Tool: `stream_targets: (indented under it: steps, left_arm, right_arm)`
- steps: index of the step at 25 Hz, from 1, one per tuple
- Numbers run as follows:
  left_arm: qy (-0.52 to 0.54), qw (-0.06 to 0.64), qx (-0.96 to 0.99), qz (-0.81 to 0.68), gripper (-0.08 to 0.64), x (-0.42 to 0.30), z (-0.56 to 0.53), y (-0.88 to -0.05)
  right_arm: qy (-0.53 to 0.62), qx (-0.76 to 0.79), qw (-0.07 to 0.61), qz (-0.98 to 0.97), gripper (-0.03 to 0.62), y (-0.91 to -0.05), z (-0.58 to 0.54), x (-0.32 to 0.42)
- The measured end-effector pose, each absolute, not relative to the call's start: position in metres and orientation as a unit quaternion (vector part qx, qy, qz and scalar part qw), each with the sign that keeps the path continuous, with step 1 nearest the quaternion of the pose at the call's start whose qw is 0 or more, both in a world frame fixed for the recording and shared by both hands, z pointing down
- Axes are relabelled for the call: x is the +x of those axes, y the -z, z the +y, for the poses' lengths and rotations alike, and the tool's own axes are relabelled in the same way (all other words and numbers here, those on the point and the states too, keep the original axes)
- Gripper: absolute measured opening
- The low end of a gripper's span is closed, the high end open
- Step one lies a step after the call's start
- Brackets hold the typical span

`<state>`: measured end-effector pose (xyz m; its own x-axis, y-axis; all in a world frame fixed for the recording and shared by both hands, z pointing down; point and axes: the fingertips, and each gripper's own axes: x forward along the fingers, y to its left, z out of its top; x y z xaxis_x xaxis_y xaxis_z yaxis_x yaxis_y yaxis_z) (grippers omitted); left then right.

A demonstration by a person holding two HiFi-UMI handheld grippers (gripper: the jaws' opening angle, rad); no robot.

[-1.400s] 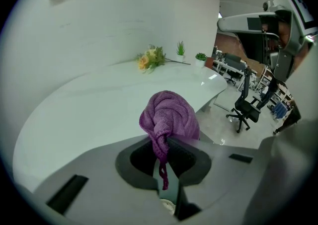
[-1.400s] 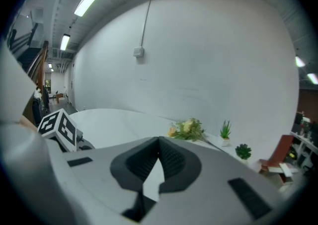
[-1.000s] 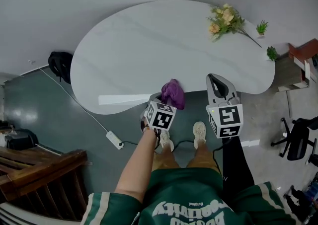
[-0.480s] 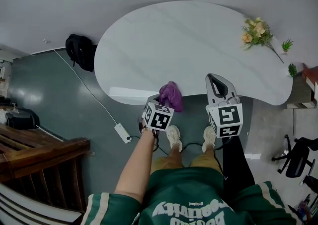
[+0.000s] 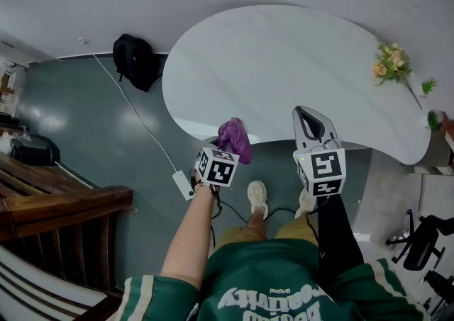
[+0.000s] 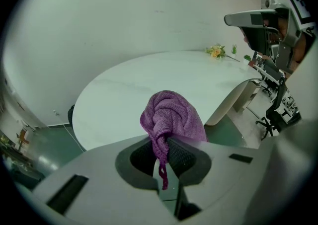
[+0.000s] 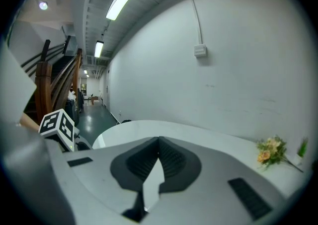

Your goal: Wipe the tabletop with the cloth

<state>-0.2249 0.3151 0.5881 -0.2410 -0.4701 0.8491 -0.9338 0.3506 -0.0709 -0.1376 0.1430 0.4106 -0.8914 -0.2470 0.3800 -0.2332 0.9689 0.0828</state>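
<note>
A bunched purple cloth (image 5: 234,139) hangs from my left gripper (image 5: 225,151), whose jaws are shut on it; in the left gripper view the cloth (image 6: 171,119) bulges above the pinched pads. It hovers at the near edge of the white oval tabletop (image 5: 284,64). My right gripper (image 5: 310,122) is held level over the table's near edge, jaws shut with nothing between them, as the right gripper view (image 7: 159,145) shows. The tabletop (image 7: 208,137) stretches ahead of it.
A bunch of yellow flowers (image 5: 392,64) lies at the table's far right. A black backpack (image 5: 137,61) sits on the floor left of the table, with a white cable and power strip (image 5: 183,183) nearby. Wooden stair rails (image 5: 64,206) stand at left; an office chair (image 5: 424,231) at right.
The person has stepped to the left along the table's near edge; both grippers and the cloth went along. Both grippers kept their jaws shut.
</note>
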Motion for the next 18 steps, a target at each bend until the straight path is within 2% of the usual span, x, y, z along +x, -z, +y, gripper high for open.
stream_targets:
  steps: [18]
  left_arm:
    - [-0.316,0.400,0.401,-0.761,0.037,-0.299,0.408,-0.588]
  right_arm:
    - [0.049,0.094,0.192,-0.976,0.005,-0.389,0.177,-0.181]
